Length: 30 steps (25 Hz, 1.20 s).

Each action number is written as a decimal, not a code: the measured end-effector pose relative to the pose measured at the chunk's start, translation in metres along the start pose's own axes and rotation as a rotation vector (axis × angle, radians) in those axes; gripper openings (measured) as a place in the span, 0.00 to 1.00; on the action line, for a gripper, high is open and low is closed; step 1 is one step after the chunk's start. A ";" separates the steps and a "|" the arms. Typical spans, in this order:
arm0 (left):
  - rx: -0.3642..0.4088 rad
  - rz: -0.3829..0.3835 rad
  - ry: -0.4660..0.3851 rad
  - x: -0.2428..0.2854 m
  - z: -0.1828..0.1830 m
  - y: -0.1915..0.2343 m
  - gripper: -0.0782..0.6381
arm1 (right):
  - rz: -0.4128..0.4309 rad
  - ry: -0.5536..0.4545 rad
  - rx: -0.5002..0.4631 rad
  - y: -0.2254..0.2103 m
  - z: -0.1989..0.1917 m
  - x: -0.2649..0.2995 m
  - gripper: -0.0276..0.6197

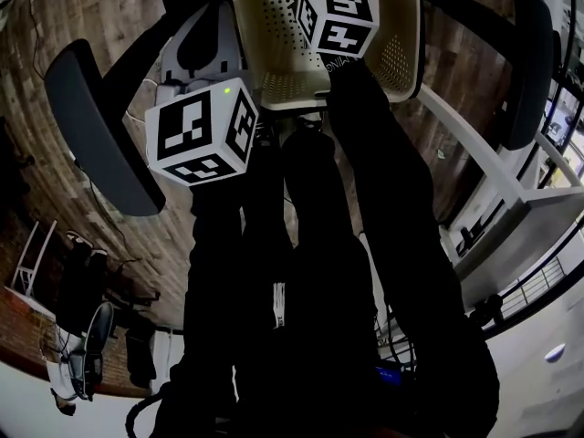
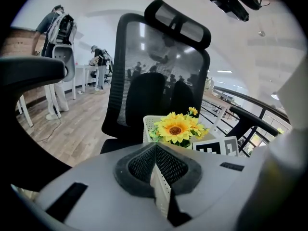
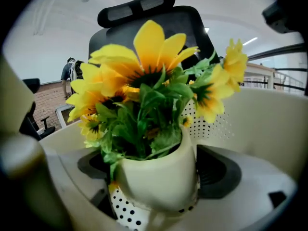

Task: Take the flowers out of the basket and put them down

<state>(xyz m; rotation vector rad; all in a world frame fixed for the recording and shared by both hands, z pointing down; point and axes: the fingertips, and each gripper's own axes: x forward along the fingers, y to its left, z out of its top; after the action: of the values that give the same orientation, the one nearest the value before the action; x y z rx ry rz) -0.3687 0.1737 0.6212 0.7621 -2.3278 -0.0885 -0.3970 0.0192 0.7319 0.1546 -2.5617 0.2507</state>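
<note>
The flowers [image 3: 144, 81] are artificial sunflowers: one large bloom with long yellow petals and a dark centre, smaller yellow blooms on either side, and a thick bunch of green leaves under them. They stand in a smooth, rounded, cream-white pot [image 3: 159, 162]. The pot is inside the basket [image 1: 274, 26], a cream plastic one whose walls are punched with rows of small holes. The basket rests on the seat of a black mesh-backed office chair [image 2: 159, 71], between its armrests.

The right tool [image 3: 156, 186] reaches into the basket and grasps the pot, with a dark pad pressed against each side. The left tool [image 2: 156, 165] is clenched on the near wall of the basket, the perforated rim pinched between its closed pads.

From the head view the flowers are hidden beneath the right tool's marker cube.
</note>
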 end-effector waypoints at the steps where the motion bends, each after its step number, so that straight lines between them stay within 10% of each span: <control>1: -0.001 0.000 0.001 0.000 -0.001 0.000 0.11 | -0.003 0.011 -0.002 -0.001 -0.003 0.001 0.88; 20: -0.001 0.001 0.012 0.002 -0.003 0.004 0.11 | -0.018 -0.016 -0.170 0.002 0.021 0.012 0.87; 30: 0.001 0.001 0.024 0.001 -0.010 0.001 0.11 | -0.082 -0.095 -0.183 -0.008 0.033 -0.006 0.42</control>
<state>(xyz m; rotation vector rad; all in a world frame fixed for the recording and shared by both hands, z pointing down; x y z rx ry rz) -0.3635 0.1760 0.6297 0.7581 -2.3058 -0.0766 -0.4079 0.0045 0.7029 0.2060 -2.6486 -0.0228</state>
